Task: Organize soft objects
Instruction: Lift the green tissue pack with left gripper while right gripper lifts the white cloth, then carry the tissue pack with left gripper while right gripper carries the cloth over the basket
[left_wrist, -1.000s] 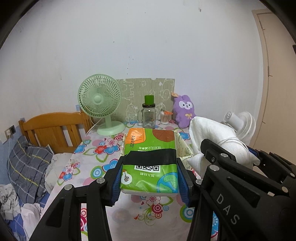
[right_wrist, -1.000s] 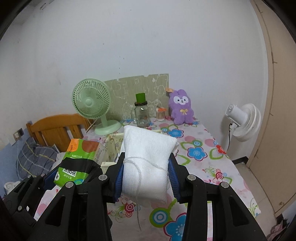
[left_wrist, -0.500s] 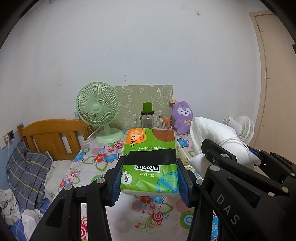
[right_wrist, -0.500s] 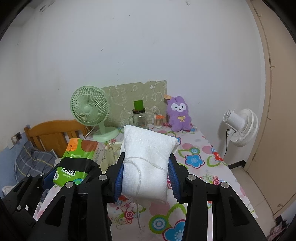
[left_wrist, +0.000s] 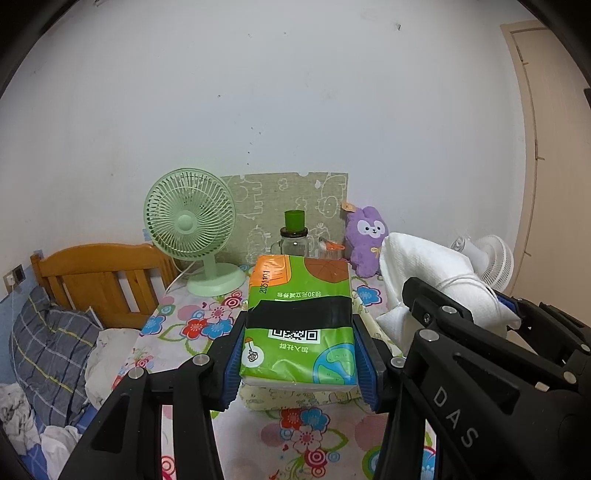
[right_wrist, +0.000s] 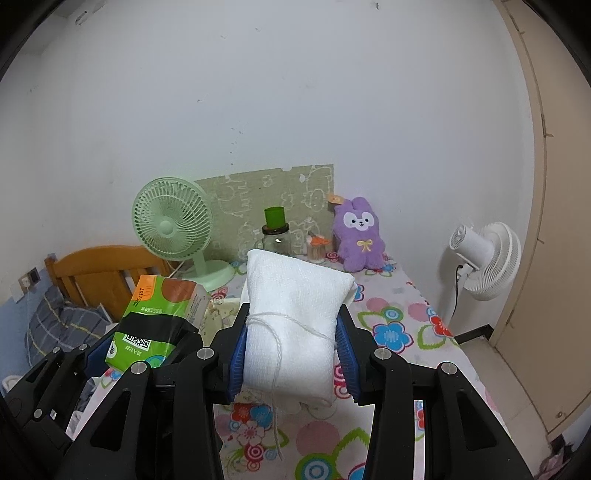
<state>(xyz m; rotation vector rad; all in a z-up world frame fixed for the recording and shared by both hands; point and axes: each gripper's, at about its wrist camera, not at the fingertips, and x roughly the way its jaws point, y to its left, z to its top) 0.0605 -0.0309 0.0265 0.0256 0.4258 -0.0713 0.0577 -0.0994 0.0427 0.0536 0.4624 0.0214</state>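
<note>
Holding a green pack of tissues (left_wrist: 299, 321) between the blue pads (left_wrist: 233, 363) of the left gripper (left_wrist: 300, 363), we see the pack clamped on both long sides and lifted clear of the flowered tablecloth (left_wrist: 207, 317). Its orange end points away from us, toward the wall. Just beside it, in the right gripper (right_wrist: 290, 356), we hold a white cloth bundle (right_wrist: 295, 317) tied round with thin white string (right_wrist: 275, 343); the pads press into its sides and a loose end of string hangs below. Both bundles sit side by side in the air, the tissues to the left of the cloth, over the near half of the table.

Under the tissue pack we make out a pale yellow printed cloth thing (left_wrist: 295, 397) lying on the table; what it is we cannot tell.

Farther back along the wall stand a green desk fan (left_wrist: 192, 229), a glass jar with a green cap (left_wrist: 293, 236), a small container with something orange on top (right_wrist: 317, 247), and a purple stuffed rabbit (right_wrist: 358, 236) sitting upright. A patterned board (left_wrist: 288, 199) leans against the wall behind them.

Off the right edge of the table stands a white fan (right_wrist: 484, 258). To the left we see a wooden bed headboard (left_wrist: 99, 273) and a checked pillow (left_wrist: 48, 343).
</note>
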